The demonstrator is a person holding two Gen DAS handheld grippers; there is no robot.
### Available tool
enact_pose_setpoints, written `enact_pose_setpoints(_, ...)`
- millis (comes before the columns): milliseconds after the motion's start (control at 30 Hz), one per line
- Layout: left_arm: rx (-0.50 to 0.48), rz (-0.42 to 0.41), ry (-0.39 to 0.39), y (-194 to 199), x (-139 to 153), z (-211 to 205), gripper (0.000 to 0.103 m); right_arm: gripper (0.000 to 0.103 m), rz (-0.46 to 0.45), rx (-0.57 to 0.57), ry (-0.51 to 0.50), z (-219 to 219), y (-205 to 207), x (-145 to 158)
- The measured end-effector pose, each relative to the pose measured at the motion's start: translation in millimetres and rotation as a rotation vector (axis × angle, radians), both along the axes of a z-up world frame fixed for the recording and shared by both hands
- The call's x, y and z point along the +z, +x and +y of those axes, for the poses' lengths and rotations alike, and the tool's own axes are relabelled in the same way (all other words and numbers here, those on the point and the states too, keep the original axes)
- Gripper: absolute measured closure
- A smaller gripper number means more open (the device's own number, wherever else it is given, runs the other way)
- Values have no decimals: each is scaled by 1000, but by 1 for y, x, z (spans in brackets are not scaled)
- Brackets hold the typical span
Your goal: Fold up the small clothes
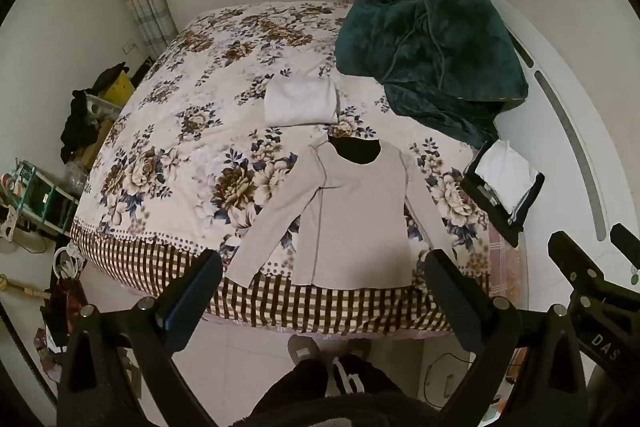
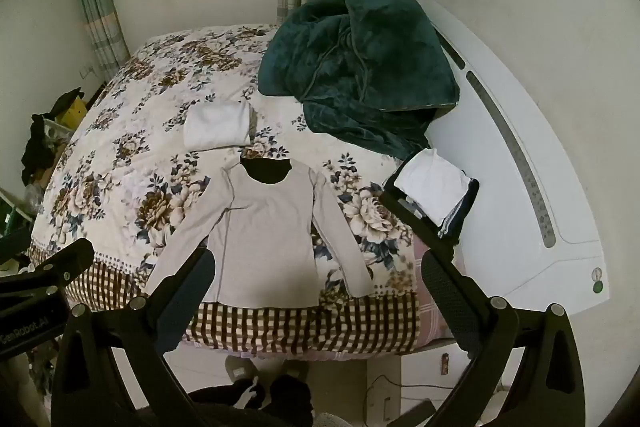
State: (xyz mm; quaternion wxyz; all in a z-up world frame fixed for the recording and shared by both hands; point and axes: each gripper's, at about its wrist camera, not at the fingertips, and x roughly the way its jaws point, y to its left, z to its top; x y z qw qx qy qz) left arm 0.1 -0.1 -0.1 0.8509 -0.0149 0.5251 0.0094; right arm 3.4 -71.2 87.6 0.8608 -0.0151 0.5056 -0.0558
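The shirt (image 1: 352,215) is soft matt knit cloth with raised seams. The bedspread (image 1: 192,131) is quilted printed cotton, lightly puckered. The blanket (image 1: 432,51) is plush green fleece with a faint sheen. The headboard (image 2: 520,163) is smooth, glossy white. Both grippers (image 1: 324,287) (image 2: 318,291) are matt black plastic with shiny metal screws.

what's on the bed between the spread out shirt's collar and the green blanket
Only bare floral bedspread: both wrist views show nothing lying between the long-sleeved shirt and the green blanket. The folded white cloth sits left of that gap.
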Motion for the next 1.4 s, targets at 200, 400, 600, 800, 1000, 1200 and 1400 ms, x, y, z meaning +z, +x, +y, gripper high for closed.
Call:
enact_pose_setpoints(200,1,-6,-2,0,0,0,0,0,-2,-1,9,-1,-1,1)
enact_pose_setpoints(400,-1,-12,-3,0,0,0,0,0,-4,-1,8,-1,-2,4)
enact_pose_setpoints(600,0,-15,-1,3,3,-1,0,0,-7,-2,7,-1,-3,6)
enact_pose_setpoints(800,0,-21,-2,3,10,-5,0,0,-8,-2,7,-2,-3,7)
enact_pose_setpoints(1000,-1,-23,-3,3,10,-5,0,0,-12,-1,8,2,-3,14)
enact_pose_setpoints(1200,-1,-26,-4,3,10,-5,0,0,-14,1,10,0,4,25)
enact_pose_setpoints(1400,-1,-30,-6,3,11,-6,0,0,-17,2,9,0,4,23)
